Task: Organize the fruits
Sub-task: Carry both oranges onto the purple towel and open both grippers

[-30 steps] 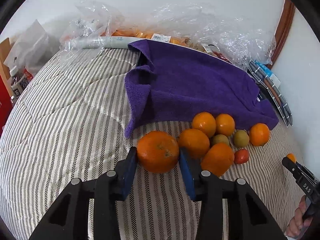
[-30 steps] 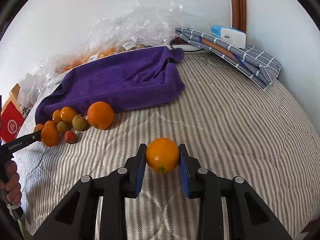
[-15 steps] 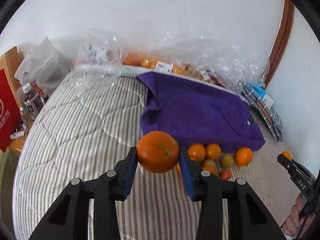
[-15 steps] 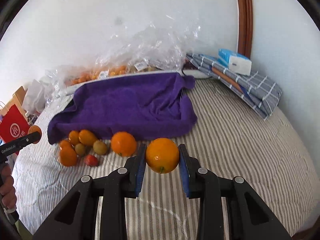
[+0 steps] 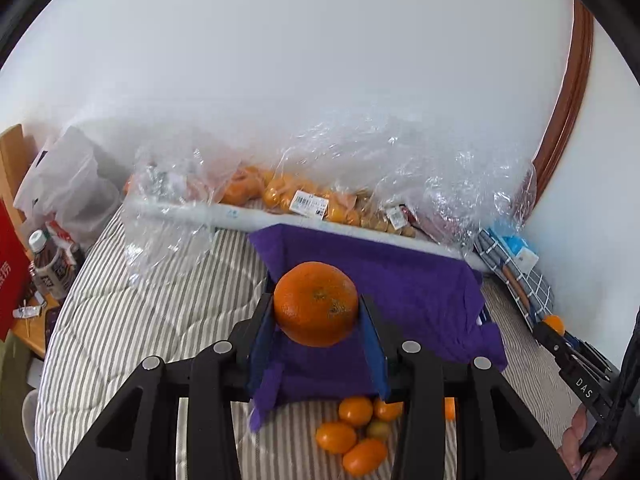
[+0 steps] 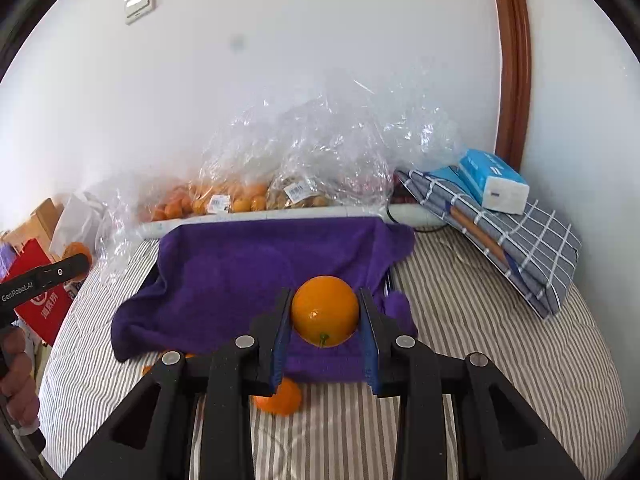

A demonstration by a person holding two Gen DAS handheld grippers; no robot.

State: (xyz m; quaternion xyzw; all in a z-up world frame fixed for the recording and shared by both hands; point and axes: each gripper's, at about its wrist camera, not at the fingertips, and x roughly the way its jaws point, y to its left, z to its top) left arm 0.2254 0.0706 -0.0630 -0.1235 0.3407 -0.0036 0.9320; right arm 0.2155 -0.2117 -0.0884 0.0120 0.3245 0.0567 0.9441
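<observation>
My left gripper (image 5: 316, 314) is shut on a large dark orange (image 5: 316, 304) and holds it in the air above the near part of the purple towel (image 5: 400, 284). My right gripper (image 6: 325, 314) is shut on a smooth yellow-orange fruit (image 6: 325, 310) with a green stem, also lifted over the purple towel (image 6: 248, 268). Several small oranges and greenish fruits (image 5: 356, 436) lie on the striped quilt (image 5: 132, 320) below the towel's near edge. One orange (image 6: 280, 398) shows under my right gripper.
Clear plastic bags of fruit (image 6: 248, 196) line the wall behind the towel. A folded checked cloth (image 6: 516, 236) with a tissue pack (image 6: 494, 180) lies at the right. A bottle (image 5: 50, 260) and red bag (image 6: 44, 292) stand left of the bed.
Both grippers have risen with their fruit and now sit over the purple towel. The fruit pile has dropped lower in both views.
</observation>
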